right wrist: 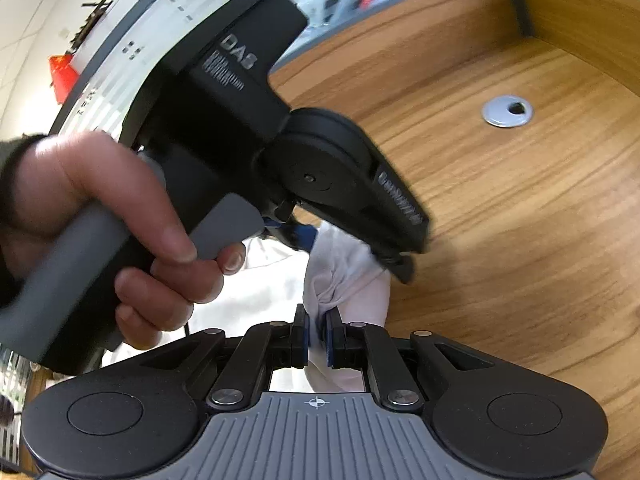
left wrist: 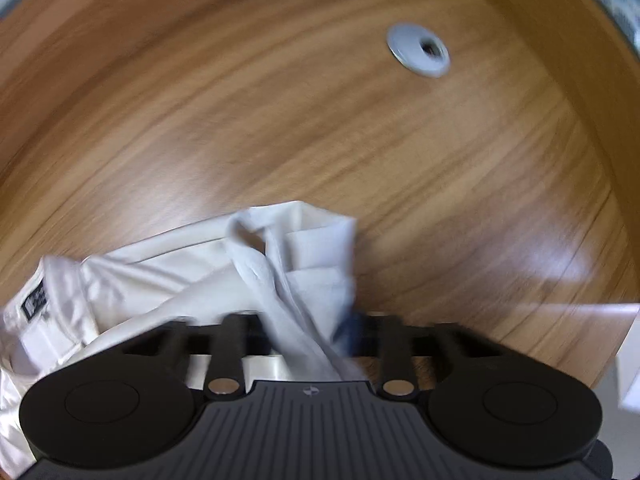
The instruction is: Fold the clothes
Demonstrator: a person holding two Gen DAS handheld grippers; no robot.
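Left wrist view: looking straight down on a wooden table [left wrist: 280, 120], with a white garment [left wrist: 168, 272] bunched at the near edge of the picture, well short of the round metal cable grommet [left wrist: 418, 51]. A dark label [left wrist: 35, 305] sewn near the cloth's left end. Left gripper [left wrist: 310, 324] pointing down into the bunch, a twisted fold rising between its fingers; fingertips hidden under the cloth, so grip on it cannot be told from this view.

Right wrist view: left gripper seen from the side, tilted nose-down over the cloth on the near side of the grommet [right wrist: 507, 111], its tips at the top of a raised fold. Person's hand [right wrist: 120, 232] wrapped around the grey handle, index finger curled on the trigger, dark sleeve [right wrist: 16, 160] at the wrist. Right gripper [right wrist: 317, 338] aimed forward and downward, blue pads [right wrist: 329, 340] pinched tight on a thin pleat of the same garment [right wrist: 344, 272], nearer than the grommet.
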